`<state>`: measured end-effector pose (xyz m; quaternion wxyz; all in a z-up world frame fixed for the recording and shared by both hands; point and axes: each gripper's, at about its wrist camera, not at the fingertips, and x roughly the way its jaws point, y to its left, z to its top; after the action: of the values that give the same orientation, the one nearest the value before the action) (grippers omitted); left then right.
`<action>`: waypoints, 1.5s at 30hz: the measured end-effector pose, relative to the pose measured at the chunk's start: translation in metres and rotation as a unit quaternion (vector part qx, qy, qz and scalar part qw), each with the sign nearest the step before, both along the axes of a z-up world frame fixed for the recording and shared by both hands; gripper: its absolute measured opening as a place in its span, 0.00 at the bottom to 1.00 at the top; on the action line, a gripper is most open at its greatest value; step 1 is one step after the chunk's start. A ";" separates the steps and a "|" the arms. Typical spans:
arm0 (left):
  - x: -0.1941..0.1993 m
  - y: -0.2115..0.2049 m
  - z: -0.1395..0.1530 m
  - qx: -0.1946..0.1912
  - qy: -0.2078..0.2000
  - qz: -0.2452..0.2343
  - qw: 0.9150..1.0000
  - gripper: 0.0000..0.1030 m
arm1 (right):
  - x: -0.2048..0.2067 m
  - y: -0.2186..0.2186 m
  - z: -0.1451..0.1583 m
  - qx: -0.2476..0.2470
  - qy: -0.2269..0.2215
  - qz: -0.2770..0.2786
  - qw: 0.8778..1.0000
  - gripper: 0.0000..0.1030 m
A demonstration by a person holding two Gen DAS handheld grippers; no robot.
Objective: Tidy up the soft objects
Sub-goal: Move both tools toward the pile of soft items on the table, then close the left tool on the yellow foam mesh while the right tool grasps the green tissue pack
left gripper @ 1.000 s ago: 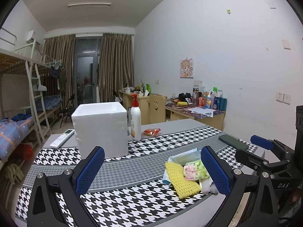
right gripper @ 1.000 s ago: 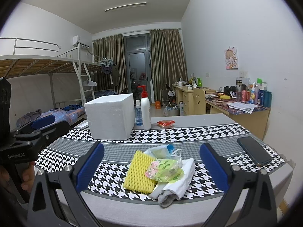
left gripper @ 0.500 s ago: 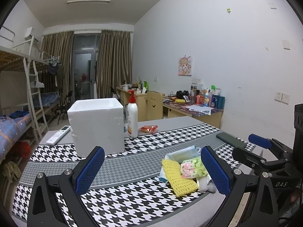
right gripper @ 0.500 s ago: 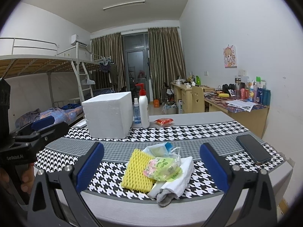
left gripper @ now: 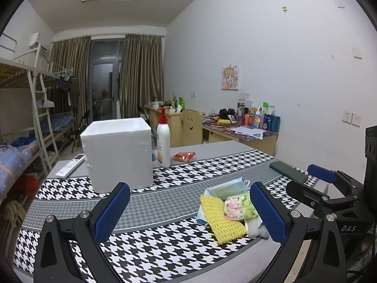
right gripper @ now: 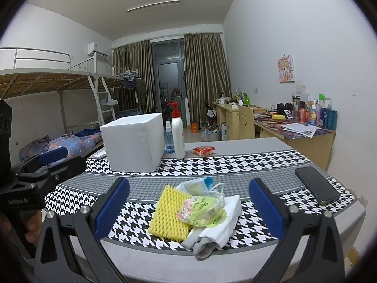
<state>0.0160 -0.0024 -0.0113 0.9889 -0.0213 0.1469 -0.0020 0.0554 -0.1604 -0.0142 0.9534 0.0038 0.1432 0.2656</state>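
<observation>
In the left wrist view, the left gripper [left gripper: 189, 208] is spread wide with nothing between its blue pads, held above the houndstooth table runner [left gripper: 165, 250]. The pile of soft objects sits at about 4 o'clock: a yellow foam net [left gripper: 220, 221] lies beside a green tissue pack [left gripper: 239, 206], with a blue face mask [left gripper: 226, 188] behind them. A white foam box [left gripper: 119, 153] stands at 11 o'clock, a pump bottle [left gripper: 163, 145] just beside it. The right gripper's body shows at 3 o'clock. In the right wrist view, the right gripper [right gripper: 188, 206] is likewise wide apart and empty, framing the pile dead centre: yellow foam net [right gripper: 170, 213], green tissue pack [right gripper: 202, 211], white cloth [right gripper: 223, 224], a grey sock [right gripper: 205, 247] at the table's near edge. A phone [right gripper: 317, 185] lies at 3 o'clock, the foam box [right gripper: 134, 142] at 11 o'clock.
</observation>
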 end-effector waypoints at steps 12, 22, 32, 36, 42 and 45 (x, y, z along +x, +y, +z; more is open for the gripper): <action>0.026 -0.012 -0.013 -0.002 0.037 -0.018 0.999 0.99 | 0.016 -0.007 -0.008 0.001 0.027 -0.008 1.000 0.99; 0.052 -0.017 -0.036 -0.019 0.088 -0.036 0.995 0.99 | 0.030 -0.013 -0.022 -0.008 0.052 -0.025 0.998 0.99; 0.078 -0.026 -0.064 -0.026 0.150 -0.045 0.987 0.98 | 0.045 -0.019 -0.043 -0.021 0.083 -0.044 0.995 0.99; 0.087 -0.027 -0.074 -0.033 0.170 -0.050 0.984 0.94 | 0.052 -0.020 -0.049 -0.023 0.098 -0.046 0.994 0.99; 0.100 -0.027 -0.086 -0.044 0.202 -0.057 0.977 0.84 | 0.058 -0.019 -0.056 -0.027 0.109 -0.044 0.993 0.99; 0.106 -0.028 -0.094 -0.050 0.220 -0.061 0.972 0.77 | 0.060 -0.018 -0.058 -0.029 0.112 -0.042 0.992 0.99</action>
<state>0.1221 -0.0308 -0.1050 0.9281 -0.0614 0.3614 -0.0645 0.1158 -0.1781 -0.0718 0.9415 0.0114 0.2562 0.2188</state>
